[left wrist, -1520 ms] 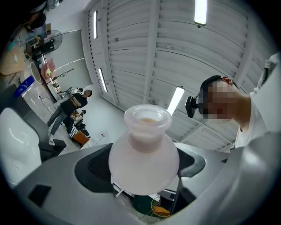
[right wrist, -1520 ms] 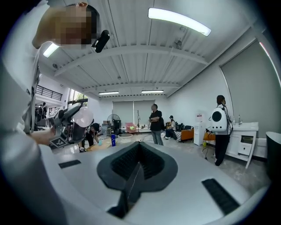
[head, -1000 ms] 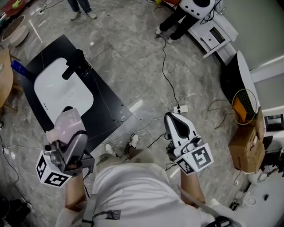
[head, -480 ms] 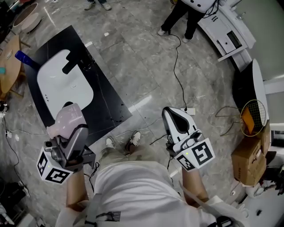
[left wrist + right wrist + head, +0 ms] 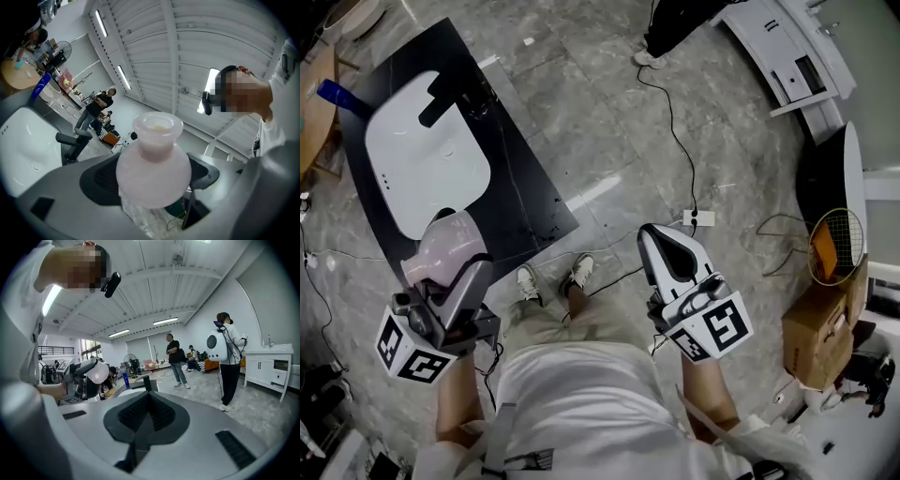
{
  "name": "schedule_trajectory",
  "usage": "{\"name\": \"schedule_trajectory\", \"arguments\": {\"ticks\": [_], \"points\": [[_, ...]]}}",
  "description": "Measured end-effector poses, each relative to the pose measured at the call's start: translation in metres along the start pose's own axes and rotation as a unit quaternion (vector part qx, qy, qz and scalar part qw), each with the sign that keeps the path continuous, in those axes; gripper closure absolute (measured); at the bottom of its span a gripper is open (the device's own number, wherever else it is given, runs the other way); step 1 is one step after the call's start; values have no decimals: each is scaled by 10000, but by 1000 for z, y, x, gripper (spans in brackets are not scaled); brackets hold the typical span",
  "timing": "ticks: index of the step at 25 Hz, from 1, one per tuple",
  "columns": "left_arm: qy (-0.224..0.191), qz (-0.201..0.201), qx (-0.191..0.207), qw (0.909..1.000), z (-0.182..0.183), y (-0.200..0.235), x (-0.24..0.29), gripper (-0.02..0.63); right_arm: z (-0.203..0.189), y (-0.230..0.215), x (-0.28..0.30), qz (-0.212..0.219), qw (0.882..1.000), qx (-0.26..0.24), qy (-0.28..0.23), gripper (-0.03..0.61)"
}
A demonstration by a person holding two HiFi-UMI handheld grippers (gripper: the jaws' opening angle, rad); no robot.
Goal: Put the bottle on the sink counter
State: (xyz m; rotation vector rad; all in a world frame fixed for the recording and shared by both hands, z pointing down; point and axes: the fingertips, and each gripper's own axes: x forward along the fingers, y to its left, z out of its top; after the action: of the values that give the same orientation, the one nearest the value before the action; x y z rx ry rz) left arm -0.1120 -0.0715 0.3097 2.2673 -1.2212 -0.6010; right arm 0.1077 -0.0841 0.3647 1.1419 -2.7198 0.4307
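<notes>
Clamping left gripper [image 5: 455,279] on pink bottle [image 5: 445,246], hanging by near edge of black sink counter [image 5: 525,202]; pinching right gripper [image 5: 664,246] shut, empty, above open floor [image 5: 619,131].

No word, number or brand name could be read in any view. The only printed marks were black-and-white square marker patterns on the cube [image 5: 412,354] of the left gripper [image 5: 445,272] and on the cube [image 5: 714,328] of the right gripper [image 5: 661,246]. The bottle [image 5: 153,164] bore nothing legible.
</notes>
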Motion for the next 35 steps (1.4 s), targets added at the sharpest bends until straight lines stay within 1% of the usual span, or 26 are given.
{"name": "schedule_trajectory", "arguments": {"ticks": [5, 11, 15, 17, 23, 27, 31, 35], "points": [[185, 185, 8, 9997, -26, 23, 0, 212, -21, 1, 5, 21, 9999, 96, 141, 568], [555, 446, 136, 9974, -66, 51, 3, 212, -43, 1, 5, 11, 9994, 195, 302, 568], [734, 582, -74, 9956, -94, 69, 5, 212, -56, 1, 4, 14, 9989, 258, 394, 568], [831, 684, -82, 9942, -107, 78, 7, 212, -61, 0, 4, 20, 9987, 289, 428, 568], [1233, 961, 55, 9877, -147, 105, 11, 212, -77, 3, 9, 88, 9979, 370, 515, 568], [1452, 1051, 166, 9837, -167, 115, 16, 212, -82, 2, 12, 120, 9977, 407, 526, 568], [1635, 1121, 407, 9793, -183, 126, 20, 212, -87, 2, 13, 124, 9976, 429, 528, 568], [1822, 1139, 551, 9751, -200, 132, 23, 212, -86, 1, 10, 97, 9978, 419, 503, 568]]}}
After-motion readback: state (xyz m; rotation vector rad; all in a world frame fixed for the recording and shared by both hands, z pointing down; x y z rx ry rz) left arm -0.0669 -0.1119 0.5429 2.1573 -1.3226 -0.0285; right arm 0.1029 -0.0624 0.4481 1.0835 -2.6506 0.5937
